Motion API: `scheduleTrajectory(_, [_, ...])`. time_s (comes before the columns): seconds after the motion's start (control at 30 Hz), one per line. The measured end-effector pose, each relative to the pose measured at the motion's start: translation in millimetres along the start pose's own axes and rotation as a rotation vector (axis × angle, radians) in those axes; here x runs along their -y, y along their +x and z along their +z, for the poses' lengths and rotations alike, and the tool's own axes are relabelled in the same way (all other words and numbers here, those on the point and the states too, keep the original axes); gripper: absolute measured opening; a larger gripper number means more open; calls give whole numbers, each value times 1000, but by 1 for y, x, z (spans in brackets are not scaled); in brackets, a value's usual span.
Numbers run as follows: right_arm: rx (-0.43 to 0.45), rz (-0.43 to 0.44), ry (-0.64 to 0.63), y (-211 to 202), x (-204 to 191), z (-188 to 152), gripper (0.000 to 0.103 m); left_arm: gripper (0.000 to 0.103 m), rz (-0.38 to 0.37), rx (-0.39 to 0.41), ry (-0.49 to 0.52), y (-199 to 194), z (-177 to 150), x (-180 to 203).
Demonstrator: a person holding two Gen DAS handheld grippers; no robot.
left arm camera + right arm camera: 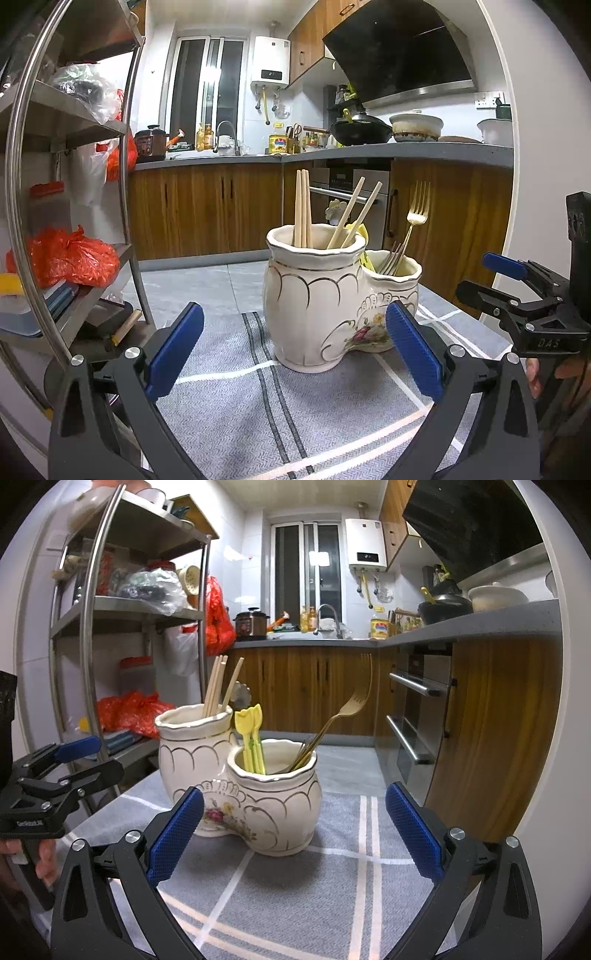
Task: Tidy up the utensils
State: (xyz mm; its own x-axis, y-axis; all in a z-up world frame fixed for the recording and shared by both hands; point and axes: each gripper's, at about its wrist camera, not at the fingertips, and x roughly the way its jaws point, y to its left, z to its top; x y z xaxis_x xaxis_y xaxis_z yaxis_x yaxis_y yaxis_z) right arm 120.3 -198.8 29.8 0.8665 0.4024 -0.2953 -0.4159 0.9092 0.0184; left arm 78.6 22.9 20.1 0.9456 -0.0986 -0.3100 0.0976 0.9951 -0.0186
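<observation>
A white ceramic two-pot utensil holder [317,299] [236,775] with gold trim and a flower print stands on a grey striped cloth [229,398] [332,878]. Its taller pot holds wooden chopsticks [303,210] [216,686]. Its lower pot holds gold forks [413,221] [332,720] and yellow tulip-shaped picks [251,734]. My left gripper [293,350] is open and empty, just in front of the holder. My right gripper [293,830] is open and empty, also in front of it. Each gripper shows in the other's view, the right one [513,280] and the left one [66,760].
A steel shelf rack [55,184] [110,627] with orange bags stands to the left. Wooden cabinets [207,206] and an oven [417,716] line the back and right, under a grey counter [406,151] with a wok and pots.
</observation>
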Motion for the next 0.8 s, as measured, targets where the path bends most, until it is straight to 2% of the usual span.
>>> scheduleTrajectory(0.8, [-1, 1, 1, 0, 1, 0, 98, 97, 1, 4, 13, -1, -1, 3])
